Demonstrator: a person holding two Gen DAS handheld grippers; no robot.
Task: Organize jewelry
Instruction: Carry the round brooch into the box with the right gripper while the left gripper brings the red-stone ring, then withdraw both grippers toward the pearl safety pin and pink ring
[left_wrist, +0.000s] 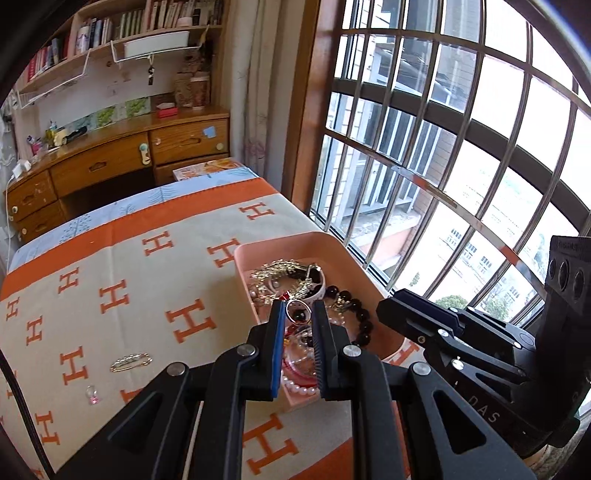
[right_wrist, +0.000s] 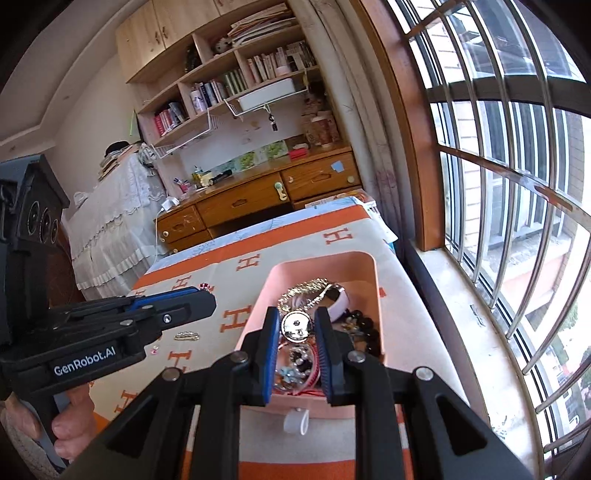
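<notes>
A pink tray (left_wrist: 280, 242) (right_wrist: 364, 266) sits on the orange-and-cream blanket near the window, holding gold chains (left_wrist: 279, 271), a black bead bracelet (left_wrist: 360, 314), pearls (left_wrist: 299, 387) and a white bangle (right_wrist: 341, 301). My left gripper (left_wrist: 298, 310) hovers over the tray's near corner, shut on a thin silver ring (left_wrist: 298, 309). My right gripper (right_wrist: 294, 325) hovers over the tray, shut on a round silver piece (right_wrist: 295, 326). A gold clip (left_wrist: 131, 362) (right_wrist: 187, 336) and a small pink stone piece (left_wrist: 92, 395) lie on the blanket left of the tray.
A small white ring-shaped piece (right_wrist: 295, 422) lies in front of the tray. The window with metal bars (left_wrist: 443, 147) runs along the right. A wooden desk with drawers (left_wrist: 110, 162) and bookshelves stands beyond the bed's far end.
</notes>
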